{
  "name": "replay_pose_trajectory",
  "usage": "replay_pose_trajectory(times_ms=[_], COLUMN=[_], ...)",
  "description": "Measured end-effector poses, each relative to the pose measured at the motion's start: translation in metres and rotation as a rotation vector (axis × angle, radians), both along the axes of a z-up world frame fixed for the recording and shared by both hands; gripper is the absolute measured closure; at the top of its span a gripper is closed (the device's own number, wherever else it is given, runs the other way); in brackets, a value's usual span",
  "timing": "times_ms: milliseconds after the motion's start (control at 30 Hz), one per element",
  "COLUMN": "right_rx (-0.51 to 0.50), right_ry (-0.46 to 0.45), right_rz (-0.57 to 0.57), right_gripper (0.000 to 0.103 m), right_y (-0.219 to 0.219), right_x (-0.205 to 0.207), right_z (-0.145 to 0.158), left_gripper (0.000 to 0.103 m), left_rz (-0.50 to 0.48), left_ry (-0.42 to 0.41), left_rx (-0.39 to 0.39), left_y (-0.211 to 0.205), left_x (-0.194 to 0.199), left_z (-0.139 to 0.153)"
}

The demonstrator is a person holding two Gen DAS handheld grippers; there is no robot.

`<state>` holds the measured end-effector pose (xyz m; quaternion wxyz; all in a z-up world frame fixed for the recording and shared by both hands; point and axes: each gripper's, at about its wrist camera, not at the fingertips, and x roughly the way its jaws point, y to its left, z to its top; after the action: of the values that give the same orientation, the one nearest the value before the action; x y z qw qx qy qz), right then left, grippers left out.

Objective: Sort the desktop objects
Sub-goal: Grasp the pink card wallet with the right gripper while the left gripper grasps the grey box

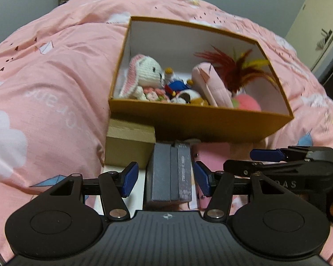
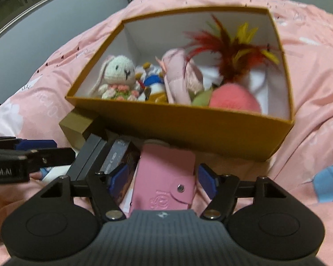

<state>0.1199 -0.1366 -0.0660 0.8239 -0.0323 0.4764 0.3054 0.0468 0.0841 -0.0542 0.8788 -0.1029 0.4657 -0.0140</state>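
Observation:
In the left wrist view my left gripper [image 1: 166, 179] stands open around a stack of dark grey flat boxes [image 1: 164, 173]; a gap shows beside the left pad. My right gripper [image 2: 164, 178] is open around a pink snap-button key case [image 2: 164, 177], and its pads sit just off the sides. Both lie right in front of a mustard box [image 1: 199, 122] with white inner walls. That box holds a crocheted white rabbit [image 1: 144, 75], a blue-and-white duck plush [image 1: 177, 86], a pink pouch [image 1: 213, 86], a feather toy [image 1: 235, 66] and a pink ball [image 1: 248, 103].
A small tan cardboard box [image 1: 131, 141] sits against the mustard box's left front corner. Pink cloud-print bedding [image 1: 55, 88] surrounds everything. The right gripper's arm [image 1: 277, 164] lies close to my left one. A cabinet door [image 1: 317, 22] stands at the far right.

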Motion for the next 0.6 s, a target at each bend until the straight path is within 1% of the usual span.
replay_pose_trajectory(times_ms=[233, 467, 600], right_rx=[0.003, 0.029, 0.065], right_ry=[0.144, 0.243, 0.312], right_rz=[-0.069, -0.06, -0.059], right_gripper=[0.032, 0.032, 0.032], right_y=[-0.01, -0.009, -0.01], right_x=[0.019, 0.029, 0.035], right_z=[-0.026, -0.048, -0.061], left_gripper=[0.038, 0.038, 0.038], left_rz=[-0.016, -0.006, -0.002], left_ry=[0.001, 0.032, 0.044], left_rx=[0.024, 0.025, 0.025], left_y=[-0.005, -0.003, -0.002], left_x=[0.002, 0.007, 0.011], left_z=[-0.006, -0.015, -0.019])
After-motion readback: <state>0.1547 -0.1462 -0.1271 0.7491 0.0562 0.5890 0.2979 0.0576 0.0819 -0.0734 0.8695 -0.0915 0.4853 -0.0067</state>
